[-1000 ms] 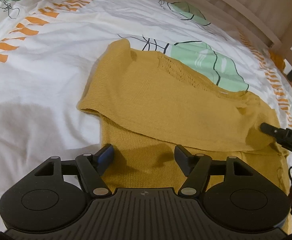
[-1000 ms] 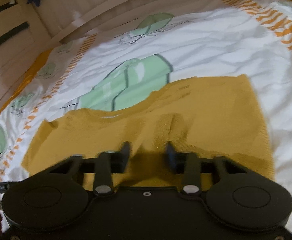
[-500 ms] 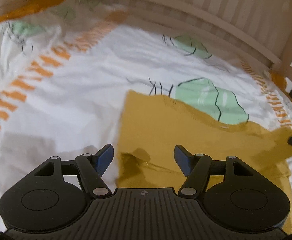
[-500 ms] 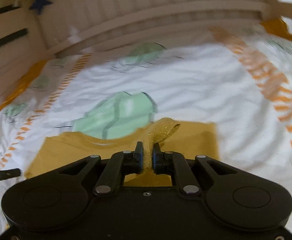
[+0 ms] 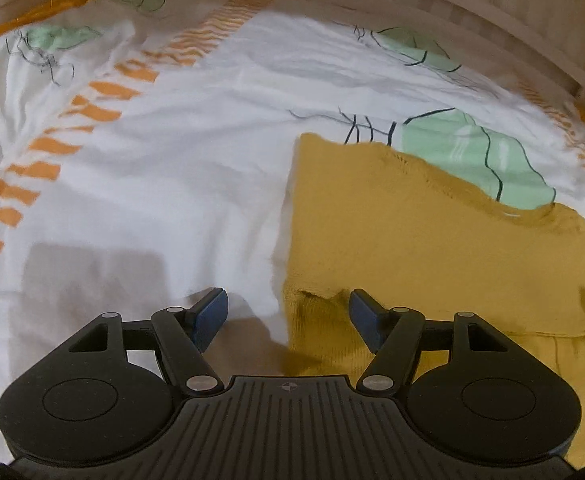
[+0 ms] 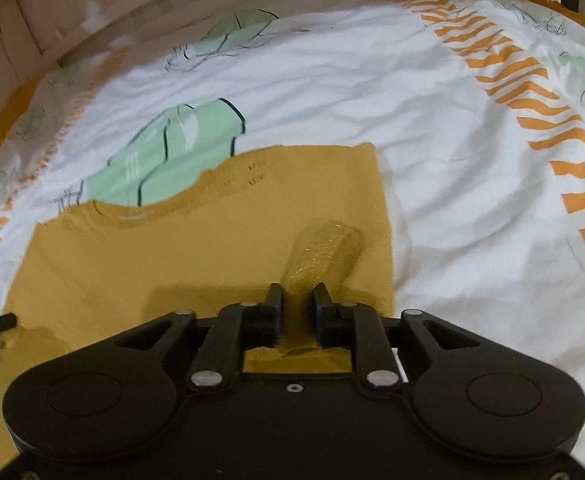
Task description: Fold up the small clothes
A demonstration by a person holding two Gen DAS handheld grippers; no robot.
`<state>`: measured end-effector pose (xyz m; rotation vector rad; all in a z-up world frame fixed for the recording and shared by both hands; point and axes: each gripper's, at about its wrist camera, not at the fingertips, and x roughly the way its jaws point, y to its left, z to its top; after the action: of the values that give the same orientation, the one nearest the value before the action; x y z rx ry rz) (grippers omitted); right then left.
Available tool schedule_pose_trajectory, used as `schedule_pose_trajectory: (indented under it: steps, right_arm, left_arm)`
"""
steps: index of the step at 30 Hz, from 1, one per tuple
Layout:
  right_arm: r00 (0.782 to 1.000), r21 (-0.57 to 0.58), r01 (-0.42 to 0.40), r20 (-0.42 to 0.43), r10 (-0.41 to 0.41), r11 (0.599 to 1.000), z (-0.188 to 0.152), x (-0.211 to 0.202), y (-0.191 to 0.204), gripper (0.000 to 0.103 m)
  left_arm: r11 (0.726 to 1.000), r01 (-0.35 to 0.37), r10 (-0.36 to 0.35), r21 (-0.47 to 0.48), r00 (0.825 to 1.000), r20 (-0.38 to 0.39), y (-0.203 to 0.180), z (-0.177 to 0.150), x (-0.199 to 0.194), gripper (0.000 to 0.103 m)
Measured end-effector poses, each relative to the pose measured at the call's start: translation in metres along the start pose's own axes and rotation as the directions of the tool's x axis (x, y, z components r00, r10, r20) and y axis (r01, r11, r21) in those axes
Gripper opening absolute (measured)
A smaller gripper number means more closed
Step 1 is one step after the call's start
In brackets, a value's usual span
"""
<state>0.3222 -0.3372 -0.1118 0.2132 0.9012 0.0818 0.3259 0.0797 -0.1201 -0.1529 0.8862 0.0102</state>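
Folding job, status: right tool [image 6: 297, 300] is clamped on a pinch of the sweater [image 6: 196, 256], with a small ridge of knit standing up out of the jaws. Left tool [image 5: 288, 314] is spread wide, holding nothing, hovering over the sweater's [image 5: 432, 248] left edge where it meets the bedsheet [image 5: 152, 200].

Handling, my read:
- Soft loose knit, light, no stiffness. It drapes and bunches wherever I pinch it, so a mid-panel grab only lifts a tent of cloth, not the whole layer.
- Stretchy; pulling hard likely distorts the shape or drags the folded layer off line.
- Not fragile, but the open weave could snag on a fingertip.
- Better hold points: corners and hems, one per tool, so the edge lifts straight. The right tool's pinch sits near the right edge, in from the corner.

Looks:
- Mustard-yellow knit, small size, lying flat on the bed.
- Left-camera view shows an upper layer lying over a lower one, with a hem line visible low right, so I judge it partly folded.
- Neckline curves along the far edge, with a row of small eyelet holes beside it.
- Left and right sides read as straight edges.
- Sheet underneath is white with green shapes and orange stripes, wrinkled; a wooden slatted frame [image 6: 92, 20] runs behind the bed.
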Motion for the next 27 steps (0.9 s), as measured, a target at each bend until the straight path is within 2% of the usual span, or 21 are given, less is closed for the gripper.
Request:
schedule_pose_trajectory:
  steps: [4,8,10,16,18,22,27]
  right_arm:
    - [0.998,-0.045,0.063,-0.017,-0.063,0.997,0.002,-0.003,0.002,0.037]
    - [0.988,-0.095,0.153,-0.015,-0.155,0.984,0.003,-0.004,0.001,0.056]
    - [0.981,-0.111,0.193,-0.003,-0.195,0.975,0.003,-0.004,0.0,0.058]
    - [0.982,-0.037,0.169,0.086,-0.166,0.985,0.01,-0.014,-0.007,0.06]
    - [0.981,-0.032,0.16,0.114,-0.155,0.987,0.011,-0.012,-0.008,0.067]
    - [0.983,-0.023,0.163,0.085,-0.161,0.986,0.01,0.007,-0.013,0.068]
    - [0.976,-0.012,0.196,0.095,-0.194,0.981,0.005,0.023,-0.021,0.086]
  left_arm:
    - [1.0,-0.004,0.004,0.009,1.0,-0.006,-0.001,0.001,0.0,0.066]
    - [1.0,-0.001,0.001,0.008,1.0,-0.008,-0.001,0.0,0.001,0.066]
    - [1.0,-0.003,0.003,0.012,1.0,-0.009,-0.002,0.0,0.002,0.067]
    - [1.0,-0.006,0.006,0.014,1.0,-0.011,-0.002,0.001,0.002,0.067]
    - [1.0,-0.006,0.006,0.013,1.0,-0.01,-0.002,0.0,0.003,0.067]
    - [1.0,-0.008,0.008,0.016,1.0,-0.008,-0.003,0.0,0.003,0.068]
    - [1.0,-0.008,0.008,0.016,1.0,-0.009,-0.002,0.0,0.003,0.07]
